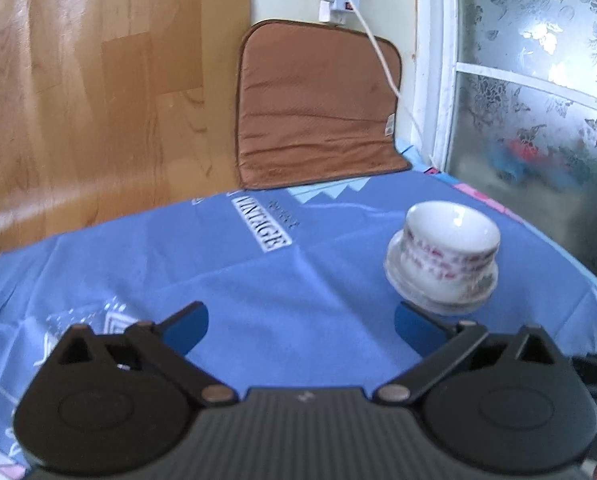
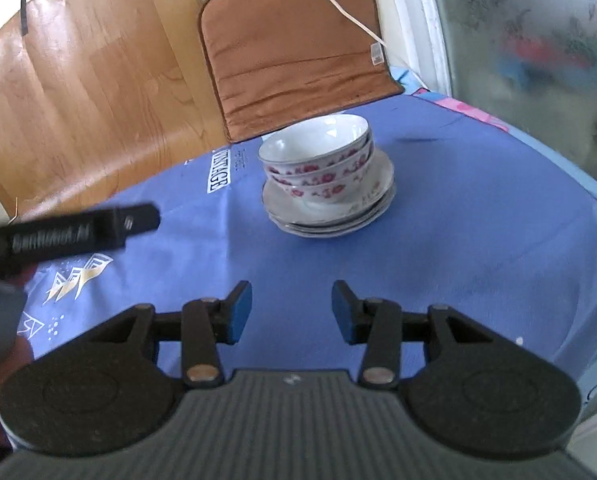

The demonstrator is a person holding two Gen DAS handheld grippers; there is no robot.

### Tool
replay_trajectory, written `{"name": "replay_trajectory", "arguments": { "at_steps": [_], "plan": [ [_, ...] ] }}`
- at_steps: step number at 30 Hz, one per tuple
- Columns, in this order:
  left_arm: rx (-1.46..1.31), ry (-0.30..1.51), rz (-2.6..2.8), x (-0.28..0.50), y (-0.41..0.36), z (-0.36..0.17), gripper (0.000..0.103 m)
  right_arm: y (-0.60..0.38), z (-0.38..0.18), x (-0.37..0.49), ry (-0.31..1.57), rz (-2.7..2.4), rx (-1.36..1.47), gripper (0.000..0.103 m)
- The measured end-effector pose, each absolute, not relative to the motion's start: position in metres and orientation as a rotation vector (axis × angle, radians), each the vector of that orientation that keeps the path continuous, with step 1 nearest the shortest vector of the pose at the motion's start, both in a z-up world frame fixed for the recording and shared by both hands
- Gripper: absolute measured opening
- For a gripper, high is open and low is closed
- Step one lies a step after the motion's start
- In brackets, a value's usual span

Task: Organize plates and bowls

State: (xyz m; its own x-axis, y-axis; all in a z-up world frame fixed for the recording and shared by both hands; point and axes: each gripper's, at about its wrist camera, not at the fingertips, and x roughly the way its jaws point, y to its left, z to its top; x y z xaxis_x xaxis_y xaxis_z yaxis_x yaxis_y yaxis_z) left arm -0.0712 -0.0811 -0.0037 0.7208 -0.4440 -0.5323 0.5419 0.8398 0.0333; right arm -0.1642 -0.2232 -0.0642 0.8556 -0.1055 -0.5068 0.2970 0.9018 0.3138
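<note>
A stack of white glazed porcelain bowls with pink flower bands, three as far as can be counted, is nested on a pile of shallow white porcelain plates with the same pink trim. The whole stack is seen ahead of the right gripper and slightly to its right, well apart from the fingertips, on a blue printed tablecloth. From the left gripper the same stack is seen ahead and off to the right, near the right-hand blue finger pad but apparently not touched by it.

The right gripper is held partly open, a moderate gap being left between its blue pads, and nothing is gripped. The left gripper is spread wide and is likewise empty; its black body is visible at the left edge of the right wrist view.

The crockery is judged to be stiff, brittle and fairly heavy as a stack, with a smooth glaze that is likely to be slippery against the pads. A single bowl is probably best taken by its rim, one pad inside and one outside the wall; the plates would be gripped at an overhanging edge. Tilting is to be avoided, since nested bowls may slide or chip. With everything already stacked, the sorting is judged to be close to done.

Behind the stack a brown quilted fabric cushion is propped against the wall, with a wood-grain board to its left and a frosted patterned glass window to the right. A white cable is draped across the cushion.
</note>
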Motion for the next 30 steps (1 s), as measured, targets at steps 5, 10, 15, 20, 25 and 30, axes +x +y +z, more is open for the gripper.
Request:
{"name": "replay_trajectory", "arguments": {
  "at_steps": [5, 10, 15, 20, 25, 30],
  "plan": [
    [0.195, 0.524, -0.533, -0.076, -0.07, -0.002, 0.103, -0.21, -0.058, -0.161, 0.499, -0.217, 0.353, 0.047],
    [0.183, 0.509, -0.529, -0.078, -0.061, -0.001, 0.103, -0.203, -0.055, -0.173, 0.478, -0.23, 0.331, 0.047],
    [0.18, 0.508, -0.522, -0.078, -0.057, -0.002, 0.103, -0.199, -0.051, -0.175, 0.458, -0.244, 0.32, 0.047],
    [0.19, 0.506, -0.525, -0.079, -0.056, -0.003, 0.103, -0.198, -0.046, -0.178, 0.432, -0.256, 0.319, 0.047],
    [0.191, 0.525, -0.536, -0.078, -0.056, -0.004, 0.103, -0.197, -0.045, -0.179, 0.42, -0.265, 0.322, 0.047],
    [0.184, 0.545, -0.54, -0.076, -0.056, -0.007, 0.103, -0.198, -0.047, -0.177, 0.435, -0.262, 0.328, 0.047]
  ]
}}
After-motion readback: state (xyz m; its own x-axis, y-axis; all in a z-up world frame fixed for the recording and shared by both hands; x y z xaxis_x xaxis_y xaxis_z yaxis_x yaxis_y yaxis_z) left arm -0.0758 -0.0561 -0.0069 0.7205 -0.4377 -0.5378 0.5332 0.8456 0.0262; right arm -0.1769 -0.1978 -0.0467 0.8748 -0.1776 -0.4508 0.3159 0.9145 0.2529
